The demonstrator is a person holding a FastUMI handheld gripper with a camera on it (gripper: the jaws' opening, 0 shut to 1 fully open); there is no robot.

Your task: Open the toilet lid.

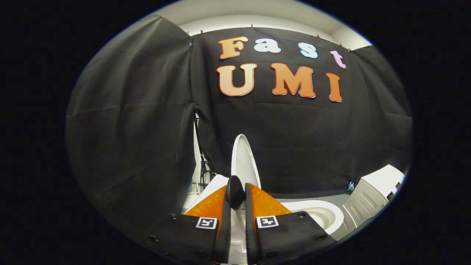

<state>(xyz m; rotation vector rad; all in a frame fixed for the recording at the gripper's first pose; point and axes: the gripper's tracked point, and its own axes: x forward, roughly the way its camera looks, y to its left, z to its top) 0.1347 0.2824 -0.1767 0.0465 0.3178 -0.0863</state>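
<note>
**seatflipper:** Jaws are down to a narrow slot, and the gripper (237, 197) has the bottom edge of the toilet lid (244, 162) running into that slot. Can't tell if both fingers actually press on it, so I'd call the grip unknown. The lid itself is standing nearly upright, edge-on, rising just past the fingertips toward the far wall. The bowl (323, 215) sits open on the right, lower down, with a white cabinet (371, 191) further right.

**hinge_guy:** So the lift looks mostly done to me. What's left?

**seatflipper:** My guess: getting it past vertical so it leans back and rests by itself. I'd follow the arc of the hinge rather than shove straight ahead, keep it slow, and not twist the wrist, since a thin edge in a tight slot can bind or pop out sideways.

**hinge_guy:** And letting go?

**seatflipper:** Only once it feels settled against whatever's behind it. Spread the fingers first, then back out along the slot. If it's short of balance it'll probably drop back onto the bowl.
</note>
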